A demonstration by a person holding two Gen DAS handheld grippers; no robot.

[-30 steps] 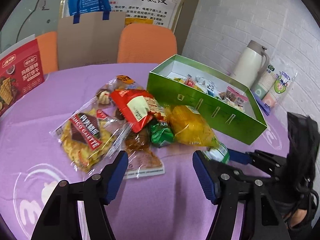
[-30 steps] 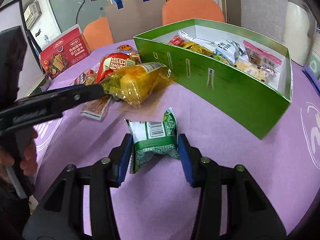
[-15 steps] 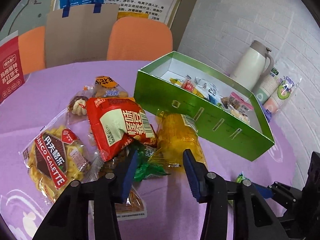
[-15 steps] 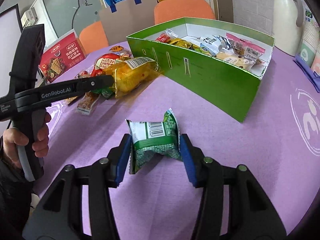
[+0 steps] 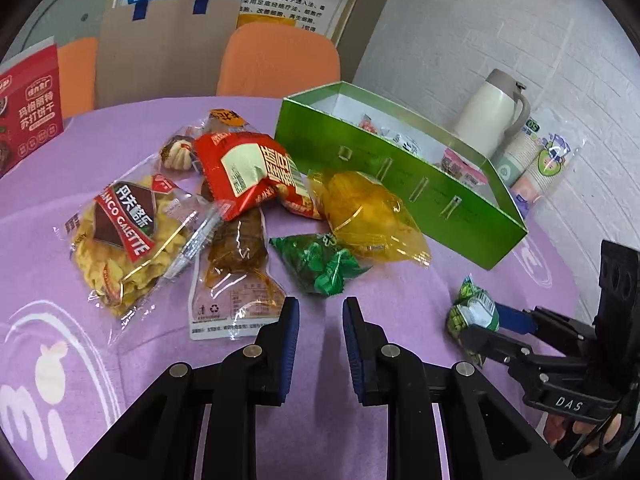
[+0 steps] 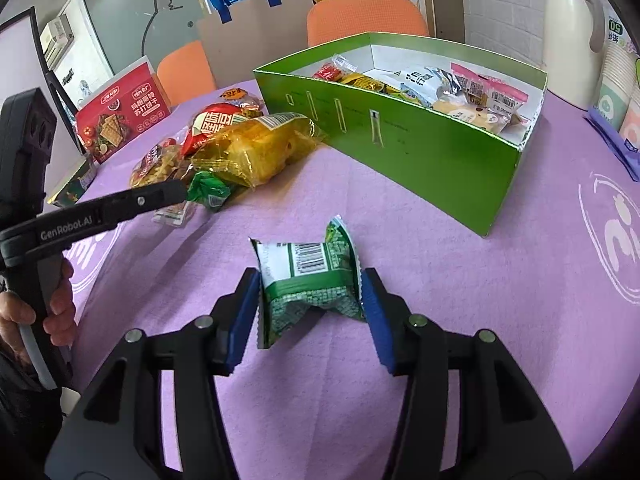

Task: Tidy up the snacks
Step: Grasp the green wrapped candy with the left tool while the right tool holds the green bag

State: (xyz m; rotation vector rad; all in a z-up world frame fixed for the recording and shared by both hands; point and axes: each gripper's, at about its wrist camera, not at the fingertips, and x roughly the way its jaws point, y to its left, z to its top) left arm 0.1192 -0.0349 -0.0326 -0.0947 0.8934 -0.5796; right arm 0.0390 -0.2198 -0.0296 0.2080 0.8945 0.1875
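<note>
A pile of snack packets lies on the purple table: a yellow bag (image 5: 368,216), a red bag (image 5: 248,168), a galette bag (image 5: 124,232) and a green candy packet (image 5: 320,264). My left gripper (image 5: 320,308) is shut with nothing between its pads, its tips just short of the green candy packet. My right gripper (image 6: 310,292) holds a green-and-white packet (image 6: 308,272) low over the table; its jaws are opening while both pads still touch the packet. The same packet (image 5: 472,312) shows at the right of the left wrist view. The green box (image 6: 400,152) holds several snacks.
A cream thermos (image 5: 492,112) and stacked paper cups (image 5: 540,164) stand behind the box. A red cracker box (image 6: 120,120), orange chairs (image 5: 276,60) and a paper bag (image 5: 160,40) are at the table's far side. A hand (image 6: 24,312) grips the left tool.
My left gripper's jaws closed from wide to narrow, and it dipped toward the pile then drew back. The right jaws widened slightly around the packet.
</note>
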